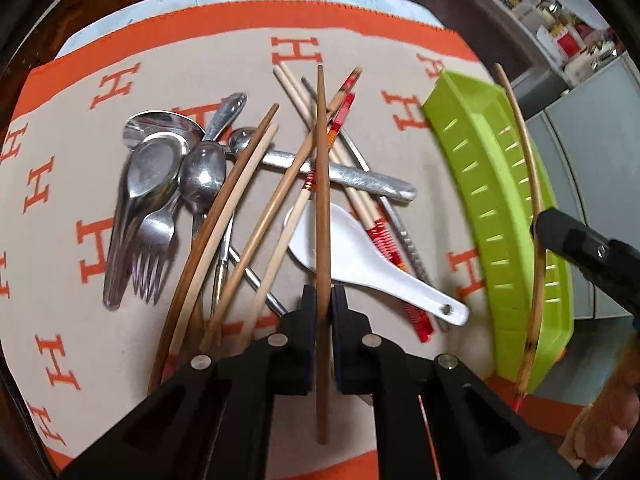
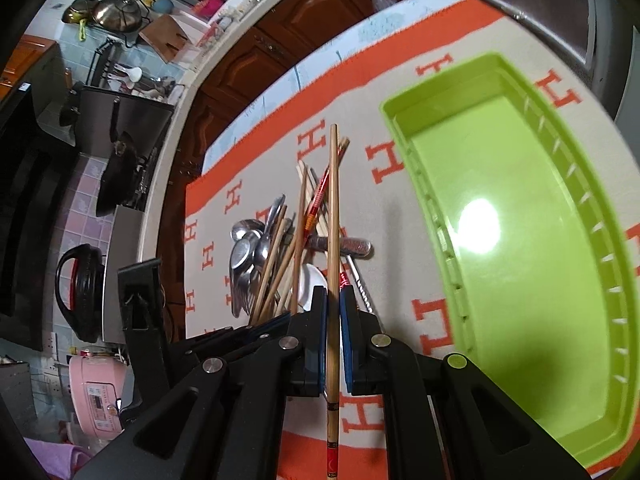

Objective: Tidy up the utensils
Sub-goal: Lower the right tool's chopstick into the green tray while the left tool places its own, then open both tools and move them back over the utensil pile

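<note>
A heap of utensils lies on the beige and orange cloth (image 1: 72, 184): metal spoons (image 1: 152, 168), a fork (image 1: 154, 248), a white ceramic spoon (image 1: 360, 264), and several wooden and red-patterned chopsticks (image 1: 256, 216). My left gripper (image 1: 323, 300) is shut on a dark brown chopstick (image 1: 322, 184) above the heap. My right gripper (image 2: 332, 300) is shut on a light bamboo chopstick (image 2: 333, 208) with a red-banded end, held left of the green tray (image 2: 404, 136). In the left wrist view the tray (image 1: 480, 168) is at right, with that bamboo chopstick (image 1: 532, 200) over it.
A wooden cabinet (image 2: 280, 52) and a kitchen counter with pots (image 2: 116, 8) stand beyond the table's far edge. A pink rice cooker (image 2: 96, 384) and a black kettle (image 2: 80, 292) are at the left. Shelves with jars (image 1: 552, 12) are at the back right.
</note>
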A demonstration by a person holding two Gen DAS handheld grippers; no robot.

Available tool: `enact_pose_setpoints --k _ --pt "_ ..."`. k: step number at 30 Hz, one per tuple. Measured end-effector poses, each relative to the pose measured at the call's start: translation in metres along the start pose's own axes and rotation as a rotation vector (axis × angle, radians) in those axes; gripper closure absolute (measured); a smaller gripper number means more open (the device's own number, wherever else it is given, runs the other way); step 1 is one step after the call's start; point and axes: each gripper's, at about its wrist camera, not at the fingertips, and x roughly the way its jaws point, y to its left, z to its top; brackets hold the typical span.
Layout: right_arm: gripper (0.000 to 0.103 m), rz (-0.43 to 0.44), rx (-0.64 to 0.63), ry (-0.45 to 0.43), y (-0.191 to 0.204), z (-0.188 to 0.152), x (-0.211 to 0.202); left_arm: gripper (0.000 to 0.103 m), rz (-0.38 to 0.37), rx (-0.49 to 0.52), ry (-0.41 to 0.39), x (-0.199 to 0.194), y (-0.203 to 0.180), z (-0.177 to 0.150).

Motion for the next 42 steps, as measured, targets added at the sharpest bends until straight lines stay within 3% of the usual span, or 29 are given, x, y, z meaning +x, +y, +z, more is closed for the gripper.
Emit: enact_pose_setpoints --k 4,9,13,19,25,32,34,38,42 --pt "0.097 -0.07 -0.037 -0.074 -0.015 0.013 -0.042 0.099 -0.055 -0.009 -0.038 -0.024 -0.016 -0.007" --pt "0.097 -0.277 -0.127 -0.137 -0.036 0.025 -0.078 0.099 -0.119 0.025 -0.086 -0.051 -0.049 -0.003" --pt "0.097 -0.471 -0.242 -0.113 -0.05 0.025 -0.076 0.099 -0.181 0.041 -0.087 -0.054 -0.073 0.009" --pt "0.097 -0.604 -0.338 -0.042 -0.064 0.017 -0.057 0.099 -0.206 0.06 -0.064 -0.037 -0.1 0.015" --pt "0.083 -0.531 -0.241 -0.105 -0.08 0.013 -0.091 0.099 -0.216 0.047 -0.025 -0.016 -0.121 0.016" --pt "0.081 -0.465 -0.114 -0.277 -0.087 -0.006 -0.175 0.098 -0.213 0.022 0.011 0.009 -0.134 0.016" --pt "0.079 -0.462 -0.09 -0.304 -0.076 -0.012 -0.182 0.098 -0.21 0.019 0.022 0.015 -0.138 0.016" --pt "0.076 -0.475 -0.067 -0.345 -0.067 -0.033 -0.203 0.082 -0.189 0.017 0.043 0.024 -0.145 0.015" --pt "0.073 -0.47 -0.061 -0.345 -0.068 -0.042 -0.213 0.082 -0.183 0.048 0.037 0.018 -0.149 0.009"
